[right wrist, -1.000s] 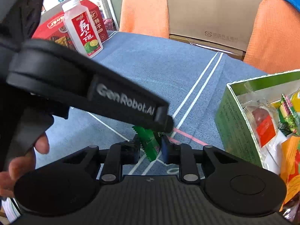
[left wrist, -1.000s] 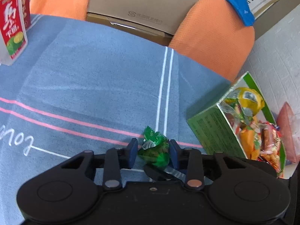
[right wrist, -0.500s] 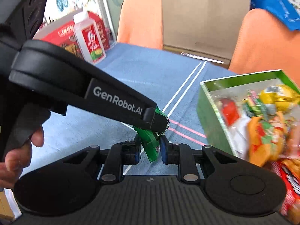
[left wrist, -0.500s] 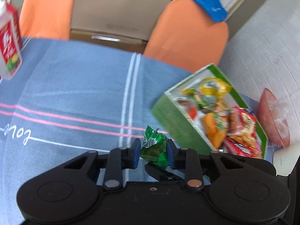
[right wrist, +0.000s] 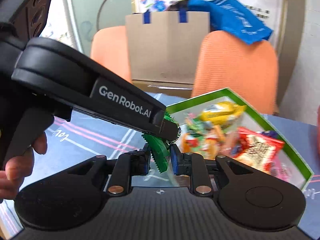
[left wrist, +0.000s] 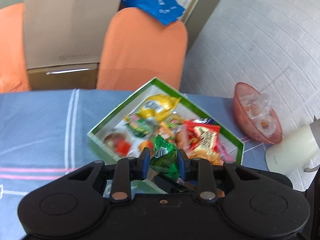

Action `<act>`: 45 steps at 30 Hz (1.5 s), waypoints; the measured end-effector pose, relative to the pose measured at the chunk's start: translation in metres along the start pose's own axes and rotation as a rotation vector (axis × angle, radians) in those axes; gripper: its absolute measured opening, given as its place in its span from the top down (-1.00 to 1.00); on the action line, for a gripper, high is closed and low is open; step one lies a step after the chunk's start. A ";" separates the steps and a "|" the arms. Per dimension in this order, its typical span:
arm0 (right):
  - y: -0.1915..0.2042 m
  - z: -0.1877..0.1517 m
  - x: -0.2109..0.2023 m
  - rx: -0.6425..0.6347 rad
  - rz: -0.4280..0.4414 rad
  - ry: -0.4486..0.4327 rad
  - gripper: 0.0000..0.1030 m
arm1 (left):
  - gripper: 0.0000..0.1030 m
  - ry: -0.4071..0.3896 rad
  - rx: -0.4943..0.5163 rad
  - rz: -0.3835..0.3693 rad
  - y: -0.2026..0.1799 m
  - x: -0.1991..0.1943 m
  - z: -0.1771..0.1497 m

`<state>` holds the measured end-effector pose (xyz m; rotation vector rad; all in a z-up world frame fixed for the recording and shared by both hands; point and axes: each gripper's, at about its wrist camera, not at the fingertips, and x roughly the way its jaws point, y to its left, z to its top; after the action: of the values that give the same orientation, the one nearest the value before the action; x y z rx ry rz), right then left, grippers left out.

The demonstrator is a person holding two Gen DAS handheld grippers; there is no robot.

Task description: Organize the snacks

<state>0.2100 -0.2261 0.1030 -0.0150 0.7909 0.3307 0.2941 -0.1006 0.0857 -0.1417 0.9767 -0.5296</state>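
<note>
My left gripper is clenched on a crumpled green candy wrapper, held above the near corner of the green snack box. My right gripper pinches a flat green packet just left of that box. Only the left view shows the pink bowl beyond the box; only the right view shows my hand on the left gripper's handle.
</note>
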 end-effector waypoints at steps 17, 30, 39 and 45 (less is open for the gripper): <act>-0.038 0.004 0.040 0.012 -0.064 0.007 -1.00 | -1.00 -0.023 -0.037 0.090 0.007 0.049 0.024; -0.039 -0.011 -0.050 0.014 -0.150 0.078 -1.00 | -1.00 -0.119 0.030 0.261 -0.006 -0.046 -0.015; -0.043 -0.045 -0.103 0.102 -0.231 0.099 -1.00 | -1.00 -0.092 0.018 0.323 -0.024 -0.090 -0.067; -0.041 -0.062 -0.114 0.122 -0.235 0.114 -1.00 | -1.00 -0.078 0.051 0.325 -0.040 -0.097 -0.086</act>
<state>0.1048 -0.3065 0.1348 -0.0124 0.9111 0.0594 0.1661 -0.0778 0.1237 0.0419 0.8875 -0.2477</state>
